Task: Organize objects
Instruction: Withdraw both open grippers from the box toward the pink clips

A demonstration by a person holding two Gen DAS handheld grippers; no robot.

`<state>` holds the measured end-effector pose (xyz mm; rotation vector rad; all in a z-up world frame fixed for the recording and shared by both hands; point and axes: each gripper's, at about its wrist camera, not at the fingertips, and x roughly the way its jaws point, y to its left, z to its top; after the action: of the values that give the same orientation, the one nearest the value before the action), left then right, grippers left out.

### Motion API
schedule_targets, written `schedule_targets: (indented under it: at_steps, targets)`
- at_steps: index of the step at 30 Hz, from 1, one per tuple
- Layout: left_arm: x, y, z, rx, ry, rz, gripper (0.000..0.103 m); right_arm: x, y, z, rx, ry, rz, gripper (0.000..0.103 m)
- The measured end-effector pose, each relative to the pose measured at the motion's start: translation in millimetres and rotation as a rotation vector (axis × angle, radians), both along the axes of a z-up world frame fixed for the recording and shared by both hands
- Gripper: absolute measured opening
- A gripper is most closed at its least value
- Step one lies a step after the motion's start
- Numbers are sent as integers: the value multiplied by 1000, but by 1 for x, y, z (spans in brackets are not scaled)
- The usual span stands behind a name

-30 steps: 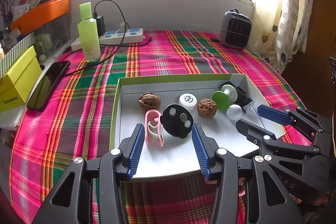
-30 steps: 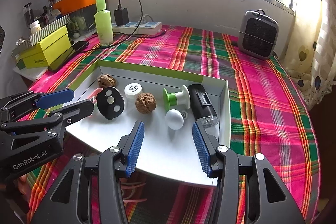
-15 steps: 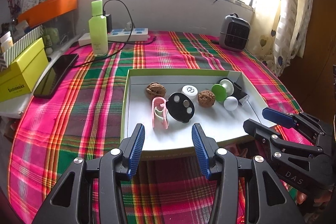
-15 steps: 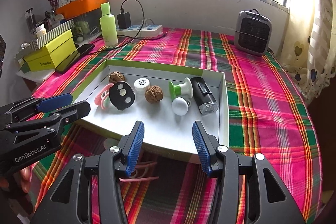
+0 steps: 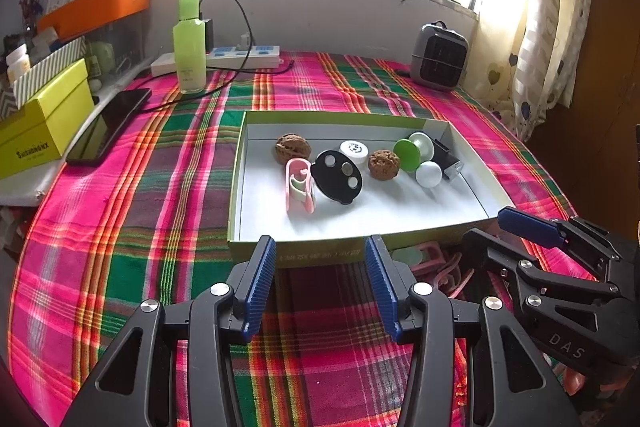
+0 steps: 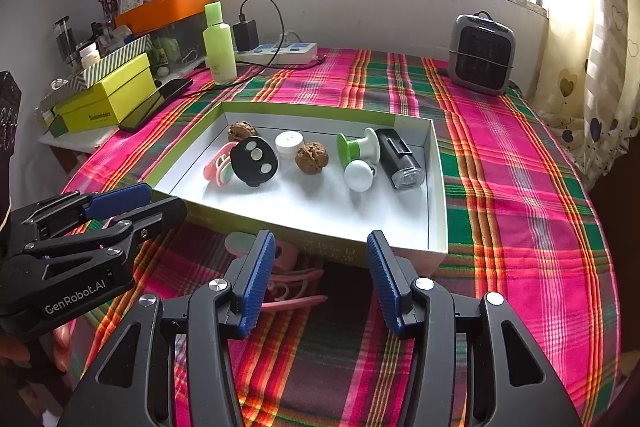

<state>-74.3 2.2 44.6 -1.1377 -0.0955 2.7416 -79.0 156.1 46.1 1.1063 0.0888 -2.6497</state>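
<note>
— On the plaid cloth [image 5: 120, 211], where does the tray [image 5: 236, 187] sit relative to the tongs?

— Just ahead of both. The left gripper [image 5: 320, 281] hangs with its jaws apart and nothing between them, the tray's near wall just beyond its tips. The right gripper [image 6: 320, 277] is the same: jaws apart, nothing held, just short of the tray's near wall.

— What lies inside?

— Toward the far side, in a loose row: a walnut [image 5: 293, 148], a pink clip [image 5: 299, 190], a black disc [image 5: 337, 177] with three silver dots leaning against the clip, a white cap [image 5: 354, 152], a second walnut [image 5: 384, 164], a green-and-white spool [image 6: 357, 147], a white knob [image 6: 359, 176] and a black flashlight [image 6: 399, 157] by the right wall.

— Anything outside the tray?

— Pink hangers [image 6: 294, 277] lie on the cloth just in front of the tray, near the right gripper's left finger. Behind the tray stand a green bottle [image 5: 189, 45], a power strip [image 5: 240, 55] and a small heater [image 5: 439, 57]. A phone [image 5: 108, 127] and a yellow box [image 5: 42, 131] lie well to the left.
</note>
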Motion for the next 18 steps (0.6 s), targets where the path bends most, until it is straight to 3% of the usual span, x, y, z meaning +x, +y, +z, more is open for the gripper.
schedule_targets:
  at_steps: [18]
  targets:
    - [18,-11,-25,10,-52,-1,45,15,-13,-24,-41,-75,-40,53]
